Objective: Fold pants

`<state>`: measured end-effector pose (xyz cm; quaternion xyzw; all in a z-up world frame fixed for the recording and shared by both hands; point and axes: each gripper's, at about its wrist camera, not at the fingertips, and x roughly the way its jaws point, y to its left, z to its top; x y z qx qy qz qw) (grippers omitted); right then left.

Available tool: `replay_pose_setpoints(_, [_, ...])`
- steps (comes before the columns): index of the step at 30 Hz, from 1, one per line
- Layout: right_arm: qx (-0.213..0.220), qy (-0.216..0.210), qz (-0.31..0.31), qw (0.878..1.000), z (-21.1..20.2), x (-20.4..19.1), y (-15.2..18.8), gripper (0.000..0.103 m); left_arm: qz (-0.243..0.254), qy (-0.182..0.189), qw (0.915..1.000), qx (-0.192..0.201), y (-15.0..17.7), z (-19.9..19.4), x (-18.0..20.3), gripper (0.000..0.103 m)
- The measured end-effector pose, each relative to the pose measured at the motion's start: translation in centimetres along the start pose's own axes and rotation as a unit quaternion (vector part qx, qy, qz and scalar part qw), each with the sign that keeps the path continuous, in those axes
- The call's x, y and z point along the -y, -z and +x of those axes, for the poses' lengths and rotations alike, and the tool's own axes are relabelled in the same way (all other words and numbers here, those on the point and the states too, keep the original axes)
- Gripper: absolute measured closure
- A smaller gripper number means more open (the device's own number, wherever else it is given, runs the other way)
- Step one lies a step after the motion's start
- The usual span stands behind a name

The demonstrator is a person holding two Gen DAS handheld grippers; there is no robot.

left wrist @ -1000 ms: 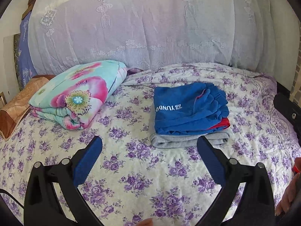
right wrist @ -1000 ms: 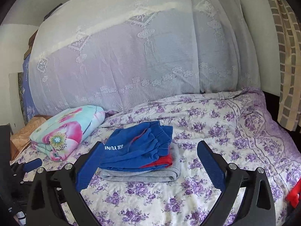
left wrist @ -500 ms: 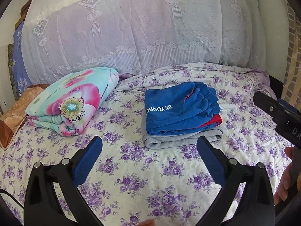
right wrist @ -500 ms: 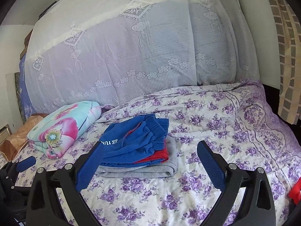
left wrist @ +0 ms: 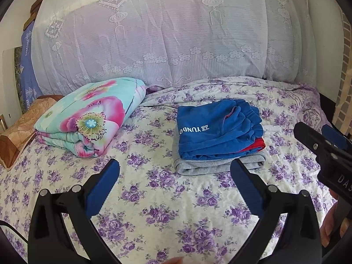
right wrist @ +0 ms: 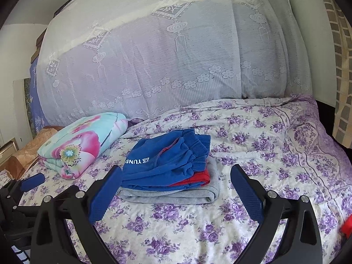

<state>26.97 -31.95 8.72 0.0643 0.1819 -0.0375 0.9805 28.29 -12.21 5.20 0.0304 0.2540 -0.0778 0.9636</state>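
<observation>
Folded blue pants [left wrist: 217, 132] with white lettering top a neat stack on the bed, over a red garment [left wrist: 256, 145] and a folded grey one [left wrist: 211, 167]. The same blue pants [right wrist: 167, 160] show in the right wrist view. My left gripper [left wrist: 175, 183] hovers open in front of the stack, nothing between its blue pads. My right gripper [right wrist: 176, 186] is also open and empty, just short of the stack's near edge. In the left wrist view the right gripper's black body enters at the right edge with a hand below it.
A folded floral quilt [left wrist: 88, 121] lies at the left of the bed, a brown pillow [left wrist: 19, 132] beyond it. A lace-covered pile of bedding [left wrist: 171, 33] rises behind. The purple-flowered sheet [left wrist: 154, 209] spreads in front. A brick-patterned curtain [right wrist: 338, 77] hangs at right.
Both grippers have drawn back and tilted slightly, so the stack sits a little farther and more centred. The right gripper's body has come further into the left wrist view. Jaws stayed open.
</observation>
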Motion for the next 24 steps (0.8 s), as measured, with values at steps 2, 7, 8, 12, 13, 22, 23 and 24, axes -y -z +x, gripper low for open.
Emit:
replay_pose_setpoints(2, [0.0, 0.0, -0.001, 1.0, 0.0, -0.1, 0.0, 0.004, -0.001, 0.001, 1.0, -0.001, 0.0, 0.0, -0.1, 0.005])
replay_pose_setpoints(7, [0.0, -0.001, -0.001, 1.0, -0.1, -0.2, 0.0, 0.004, -0.001, 0.0, 1.0, 0.001, 0.0, 0.0, -0.1, 0.005])
replay_pose_setpoints(8, [0.001, -0.001, -0.001, 1.0, -0.1, -0.2, 0.0, 0.004, -0.001, -0.001, 1.0, 0.002, 0.0, 0.0, -0.1, 0.005])
replay_pose_setpoints(12, [0.002, -0.002, -0.001, 1.0, -0.2, -0.3, 0.0, 0.004, -0.01, -0.013, 0.9997, 0.016, 0.1, -0.3, -0.4, 0.005])
replay_pose_setpoints(13, [0.003, -0.002, 0.0, 1.0, -0.2, -0.2, 0.0, 0.004, -0.012, -0.012, 0.9997, 0.016, 0.1, -0.4, -0.4, 0.005])
replay_pose_setpoints(22, [0.003, -0.004, 0.001, 1.0, -0.3, -0.1, -0.1, 0.004, 0.021, 0.001, 0.9997, 0.007, 0.1, -0.5, 0.9, 0.005])
replay_pose_setpoints(23, [0.003, -0.004, 0.002, 1.0, -0.3, -0.1, -0.1, 0.004, 0.021, 0.002, 0.9998, 0.006, 0.1, -0.5, 0.9, 0.005])
replay_pose_setpoints(24, [0.003, -0.004, 0.003, 1.0, -0.3, -0.1, -0.1, 0.004, 0.021, 0.001, 0.9998, 0.006, 0.1, -0.5, 0.9, 0.005])
